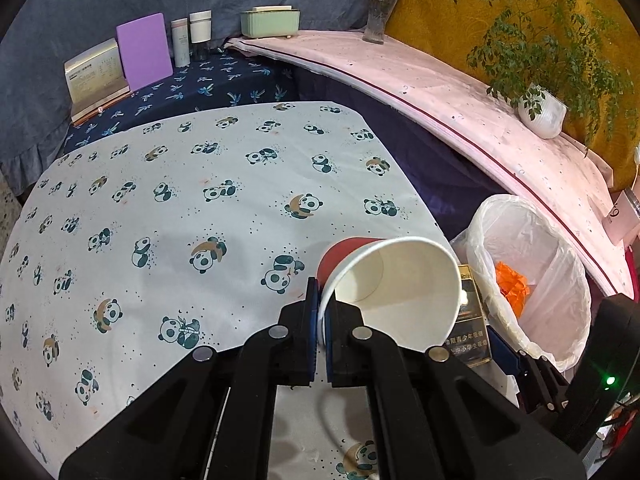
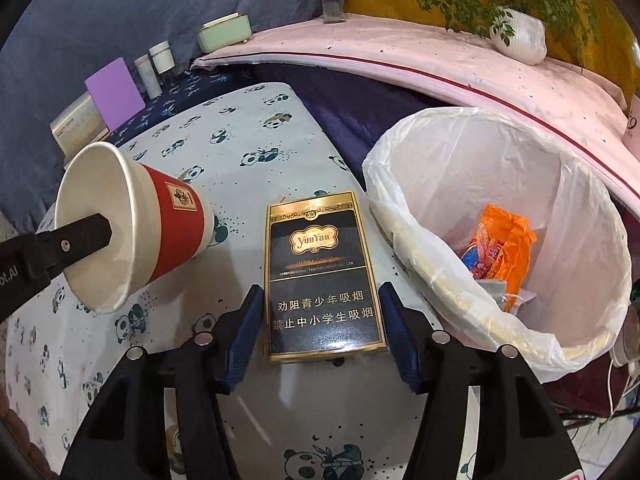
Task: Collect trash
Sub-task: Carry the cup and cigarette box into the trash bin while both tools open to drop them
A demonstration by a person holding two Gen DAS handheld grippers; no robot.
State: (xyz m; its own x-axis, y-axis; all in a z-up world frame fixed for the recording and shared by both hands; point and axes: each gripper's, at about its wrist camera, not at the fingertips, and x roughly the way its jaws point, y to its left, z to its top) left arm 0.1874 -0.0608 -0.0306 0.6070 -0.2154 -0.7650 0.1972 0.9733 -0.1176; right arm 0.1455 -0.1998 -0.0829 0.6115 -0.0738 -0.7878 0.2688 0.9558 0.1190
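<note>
A red paper cup [image 1: 400, 292] with a white inside hangs tipped on its side over the panda tablecloth, and my left gripper [image 1: 322, 300] is shut on its rim. The same cup [image 2: 172, 224] shows at the left of the right wrist view, one black finger reaching into its mouth. A black and gold cigarette box [image 2: 320, 248] sits between the blue pads of my right gripper [image 2: 322, 292], which is shut on its two long sides just above the table. To the right of the box, the bin [image 2: 520, 152] with a white liner holds orange wrappers [image 2: 504, 248].
The panda-print table [image 1: 160, 200] ends beside the bin [image 1: 520, 232]. At the far end stand a purple board [image 1: 144, 52], two jars, a card box and a green container [image 1: 270, 22]. A pink ledge [image 1: 460, 92] carries a vase and a potted plant [image 1: 542, 114].
</note>
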